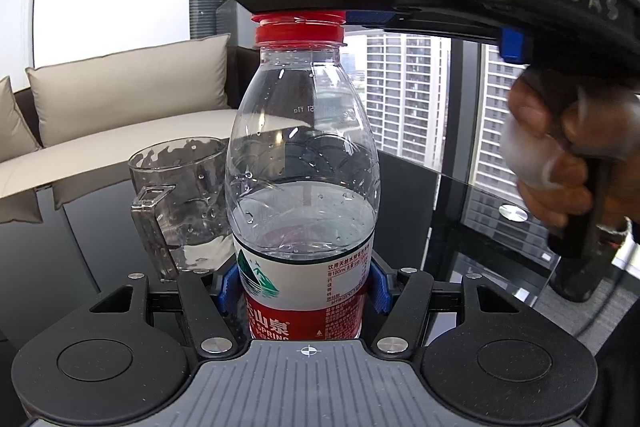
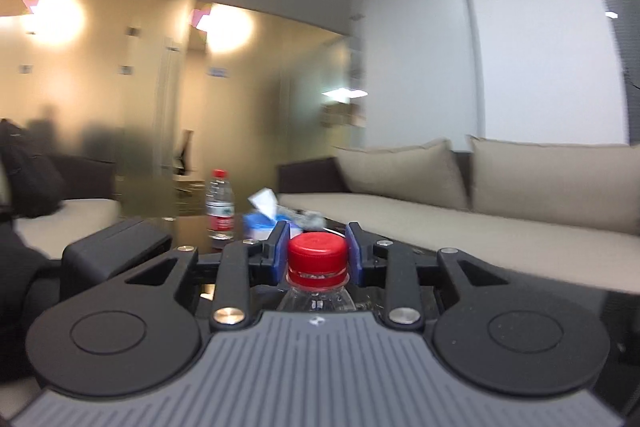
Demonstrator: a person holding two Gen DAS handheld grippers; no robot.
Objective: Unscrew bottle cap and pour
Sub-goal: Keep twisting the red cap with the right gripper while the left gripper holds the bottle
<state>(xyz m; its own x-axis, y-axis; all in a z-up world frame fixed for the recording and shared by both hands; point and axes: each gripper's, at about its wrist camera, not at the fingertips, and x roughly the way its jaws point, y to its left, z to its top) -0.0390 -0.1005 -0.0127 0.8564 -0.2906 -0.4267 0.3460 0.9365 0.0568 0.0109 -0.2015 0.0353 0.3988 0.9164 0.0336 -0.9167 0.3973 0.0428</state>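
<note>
A clear plastic water bottle (image 1: 302, 163) with a red and white label stands upright, about half full. My left gripper (image 1: 302, 289) is shut on the bottle's lower body at the label. The bottle's red cap (image 1: 298, 27) sits on the neck. My right gripper (image 2: 318, 253) is shut on the red cap (image 2: 317, 253), its blue pads (image 2: 282, 251) against both sides; in the left wrist view it reaches in from the right over the bottle top. A clear glass mug (image 1: 178, 203) with a little water stands just behind and left of the bottle.
The dark glass table (image 1: 460, 211) ends at the right, with a window behind. A beige sofa (image 1: 120, 115) runs along the far side. In the right wrist view a second water bottle (image 2: 219, 203) and a tissue box (image 2: 262, 217) stand farther off.
</note>
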